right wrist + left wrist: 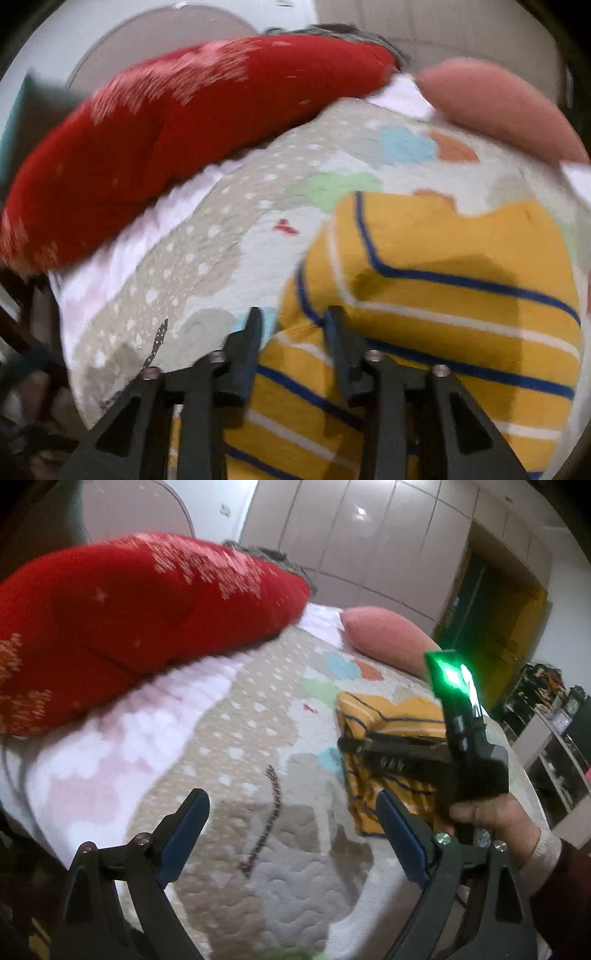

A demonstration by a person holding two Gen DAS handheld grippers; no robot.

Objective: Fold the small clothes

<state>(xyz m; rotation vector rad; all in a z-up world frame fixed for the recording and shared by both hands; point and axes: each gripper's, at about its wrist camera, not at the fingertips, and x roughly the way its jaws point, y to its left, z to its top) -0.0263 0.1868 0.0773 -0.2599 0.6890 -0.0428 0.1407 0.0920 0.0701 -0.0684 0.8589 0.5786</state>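
A small yellow garment with blue and white stripes [391, 716] [443, 251] lies folded on the patterned bedspread [255, 709] [229, 236]. My left gripper [290, 801] stands wide open over bare bedspread to the left of the garment, with nothing between its blue pads. A hand holds my right gripper [345, 746] [294, 314] low over the garment's left edge. Its jaws stand apart, and the cloth's edge shows in the gap below them, not pinched. A green light glows on the right gripper's body.
A big red cushion [129, 602] [184, 129] with white flecks lies at the back left, a pink pillow [384, 635] [498, 107] at the back right. A thin dark cord [275, 794] [159, 339] lies on the bedspread. Wardrobe doors [369, 535] and shelves [554, 746] stand beyond the bed.
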